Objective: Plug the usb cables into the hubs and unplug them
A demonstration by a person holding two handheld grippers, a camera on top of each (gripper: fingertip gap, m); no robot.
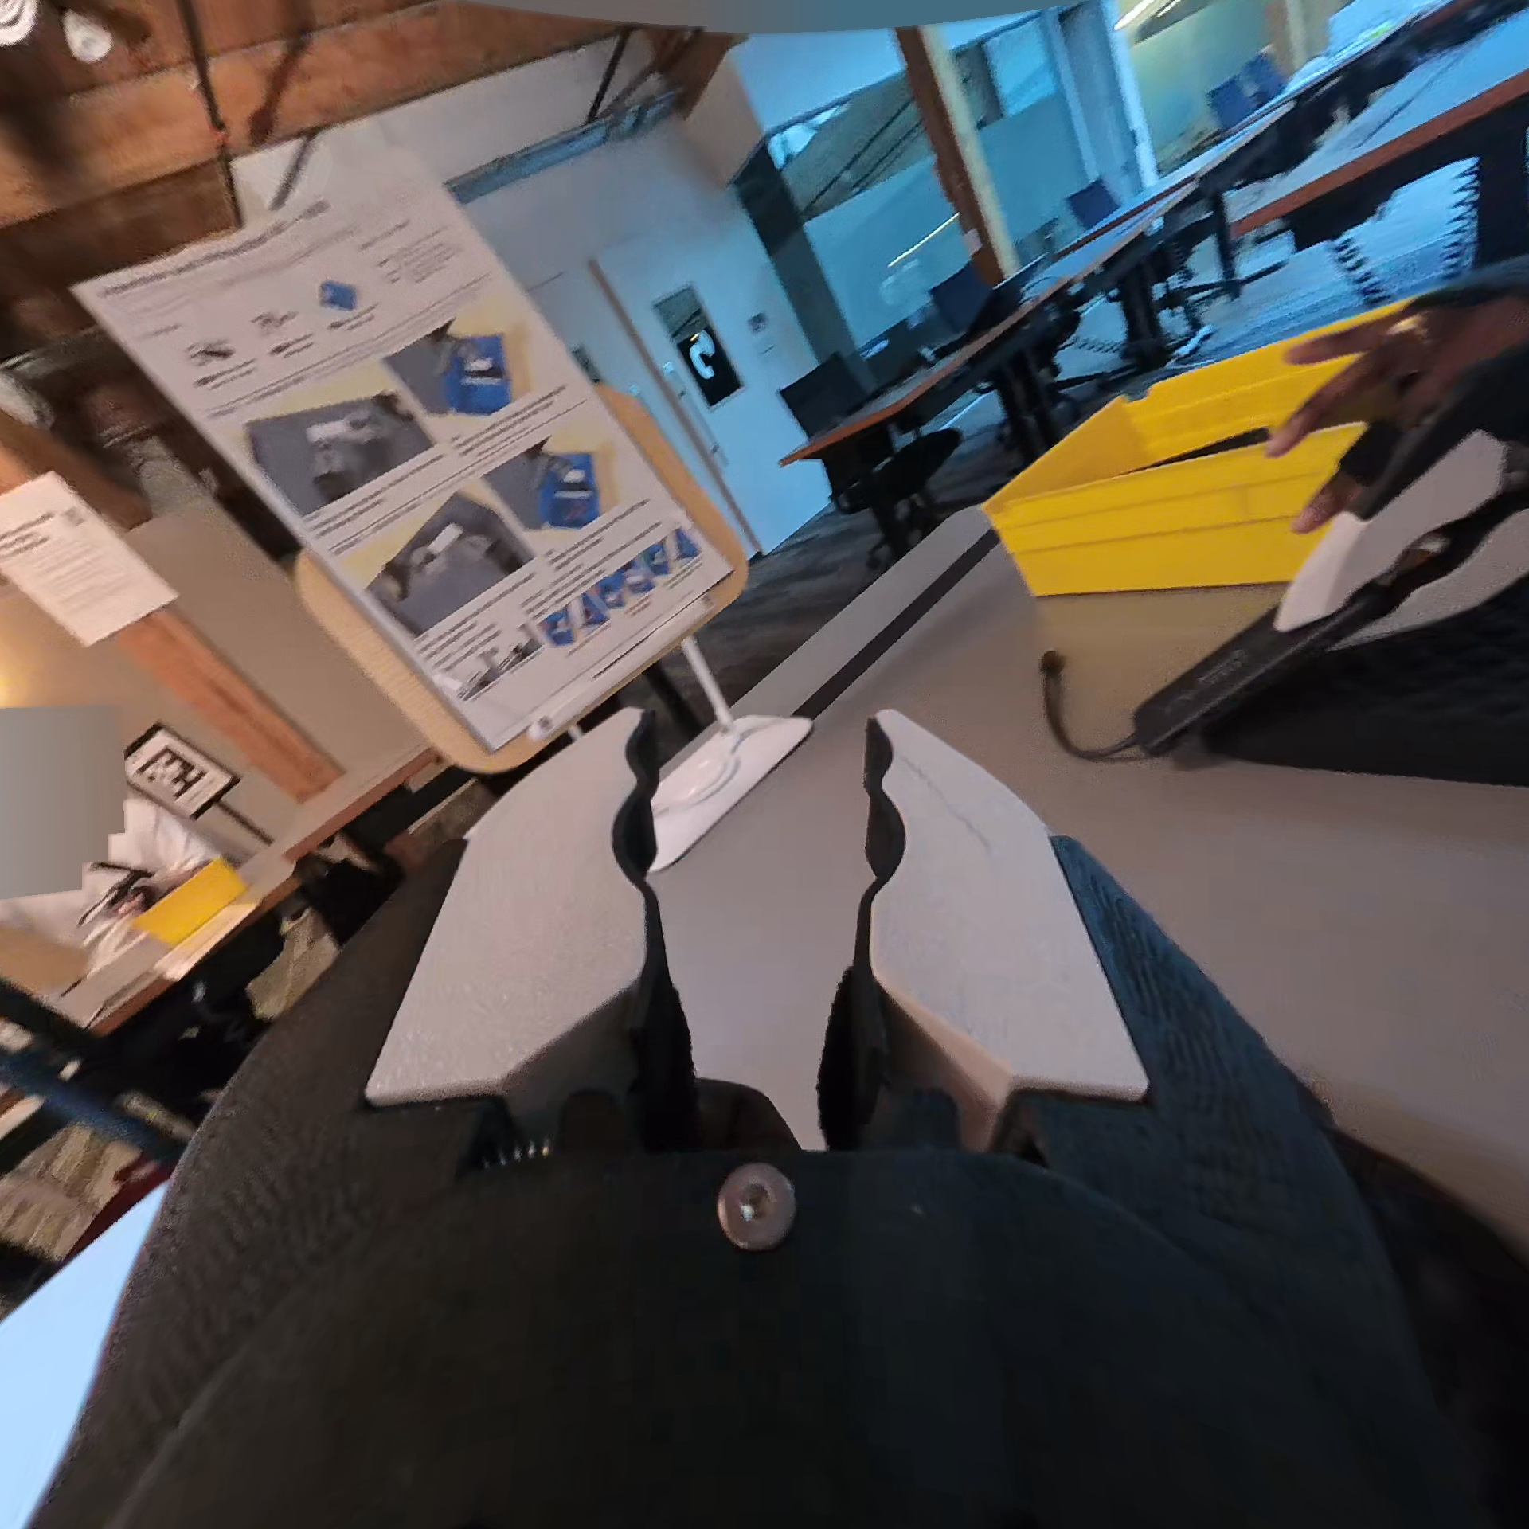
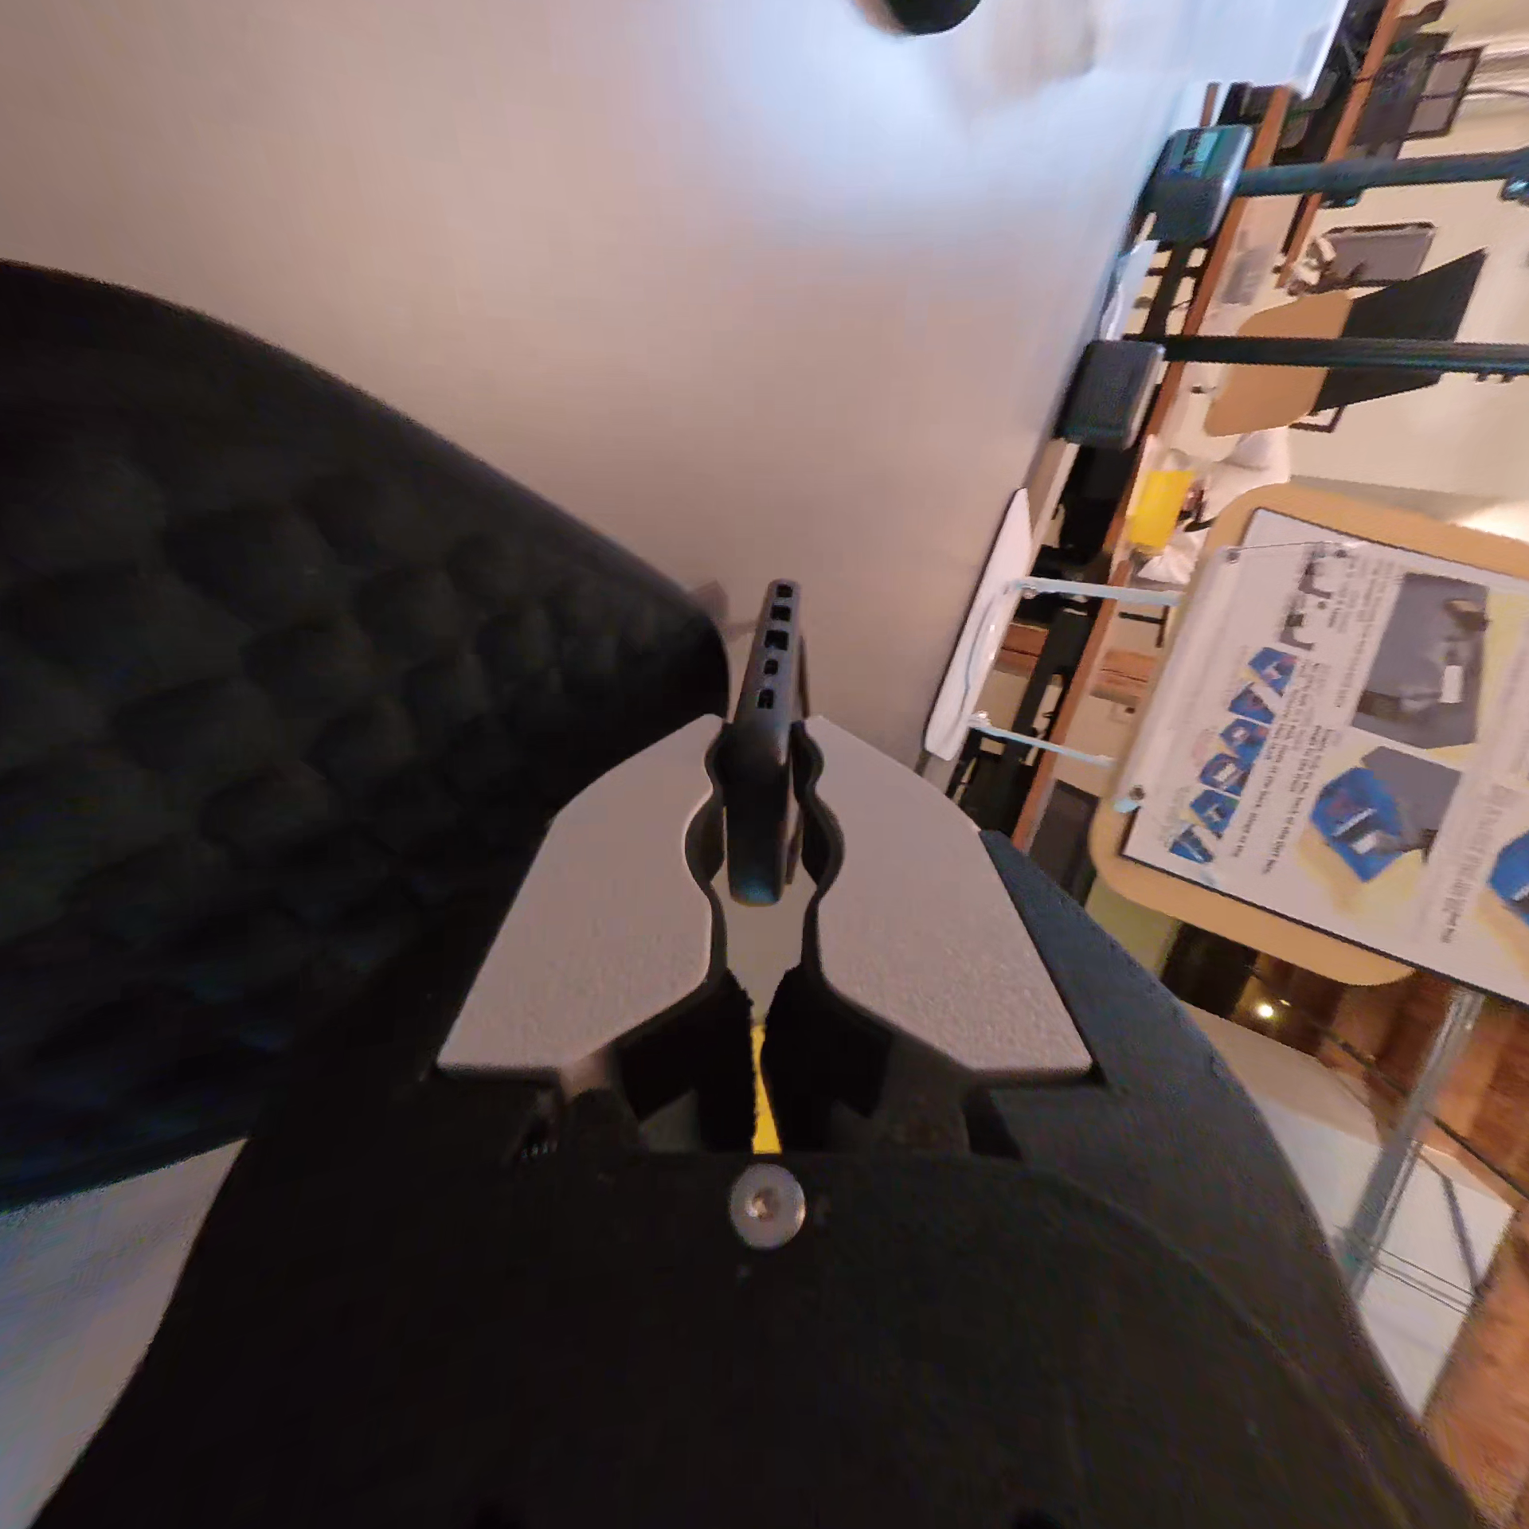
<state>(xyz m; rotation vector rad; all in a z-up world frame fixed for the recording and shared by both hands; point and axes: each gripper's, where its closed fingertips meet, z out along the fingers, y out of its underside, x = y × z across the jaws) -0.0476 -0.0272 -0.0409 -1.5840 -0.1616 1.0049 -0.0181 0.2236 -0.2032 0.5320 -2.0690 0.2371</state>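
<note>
My left gripper (image 1: 757,745) is open and empty, held low over the grey table (image 1: 1076,910). My right gripper (image 2: 761,736) is shut on a black USB hub (image 2: 765,662), which juts out beyond the fingertips with a row of several ports along its edge. In the left wrist view the hub (image 1: 1224,687) sits to the right of my left gripper, tilted down toward the table. Its short black cable (image 1: 1067,728) trails onto the tabletop with a free plug at the end. The black body of the left gripper (image 2: 289,703) fills the left of the right wrist view.
A yellow bin (image 1: 1158,513) stands on the table behind the hub, with a person's hand (image 1: 1365,389) over it. An instruction board (image 1: 414,463) on a white stand (image 1: 728,778) stands at the far table edge. Other desks and chairs lie beyond. My hands' fingertips stand some 30 cm from each other.
</note>
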